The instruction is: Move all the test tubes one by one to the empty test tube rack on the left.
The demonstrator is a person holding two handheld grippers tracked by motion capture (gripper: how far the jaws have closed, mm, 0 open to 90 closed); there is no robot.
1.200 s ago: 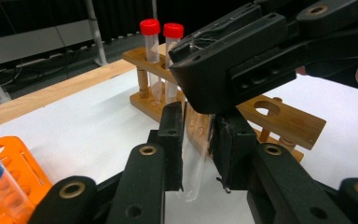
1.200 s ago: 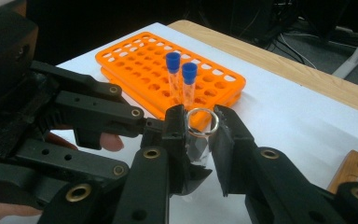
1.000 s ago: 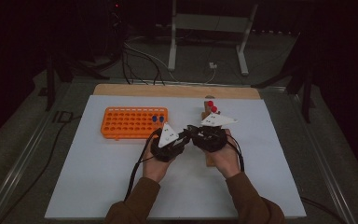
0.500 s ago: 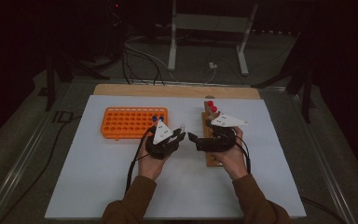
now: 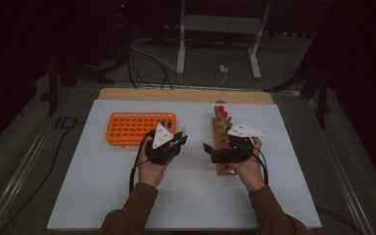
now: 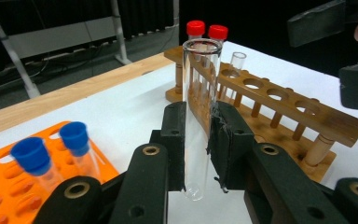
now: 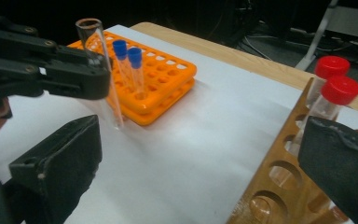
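Two racks: an orange rack (image 5: 141, 128) lies toward the bench's (image 5: 103, 196) left far side, and a wooden rack (image 5: 221, 142) toward its right far side.
Capped tubes: two blue-capped tubes (image 6: 56, 149) stand in the orange rack; two red-capped tubes (image 6: 207, 32) stand at the wooden rack's far end.
Left gripper (image 6: 198, 140): clamped on an upright tube (image 6: 199, 93), held above the bench between the racks.
Right gripper (image 7: 205, 158): jaws have just been opening and stand wide apart, nothing between them, beside the wooden rack.
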